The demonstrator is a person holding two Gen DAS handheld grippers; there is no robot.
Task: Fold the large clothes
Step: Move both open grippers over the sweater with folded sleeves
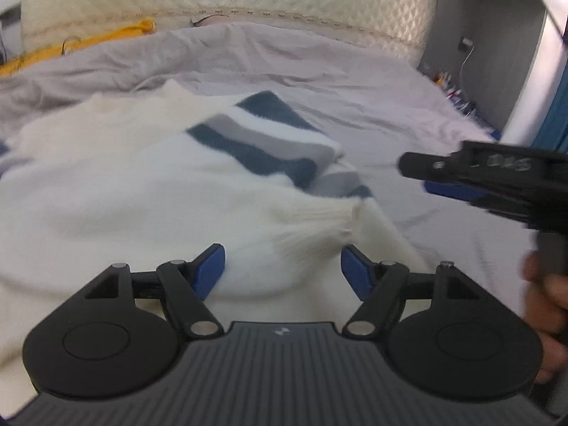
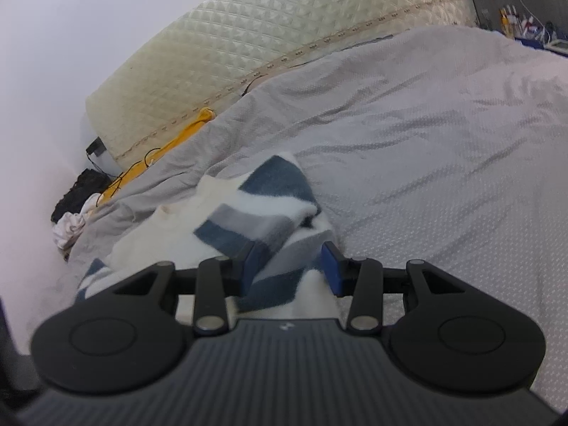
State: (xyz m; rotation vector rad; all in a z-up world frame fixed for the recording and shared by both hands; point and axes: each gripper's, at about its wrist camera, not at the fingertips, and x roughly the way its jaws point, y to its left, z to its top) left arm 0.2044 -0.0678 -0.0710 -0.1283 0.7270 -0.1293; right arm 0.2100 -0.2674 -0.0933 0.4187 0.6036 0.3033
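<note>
A white knit sweater [image 1: 142, 191] with dark blue and grey stripes lies on the bed, one striped sleeve [image 1: 262, 142] folded across its body. My left gripper [image 1: 284, 266] hovers low over the sweater's near part with its blue pads wide apart. The ribbed white cuff [image 1: 319, 227] lies just beyond them and nothing is pinched. My right gripper [image 2: 293, 264] stands partly open at the sweater's right edge, and the striped sleeve [image 2: 262, 209] shows in the gap between its pads. In the left wrist view, the right gripper [image 1: 426, 174] hangs clear of the fabric, over the sheet.
A wrinkled grey sheet [image 2: 426, 142] covers the bed, with open room to the right of the sweater. A quilted cream headboard [image 2: 266, 35] runs along the far side. Yellow cloth [image 2: 184, 135] and cables lie at the back left. A cluttered shelf [image 1: 458, 96] stands far right.
</note>
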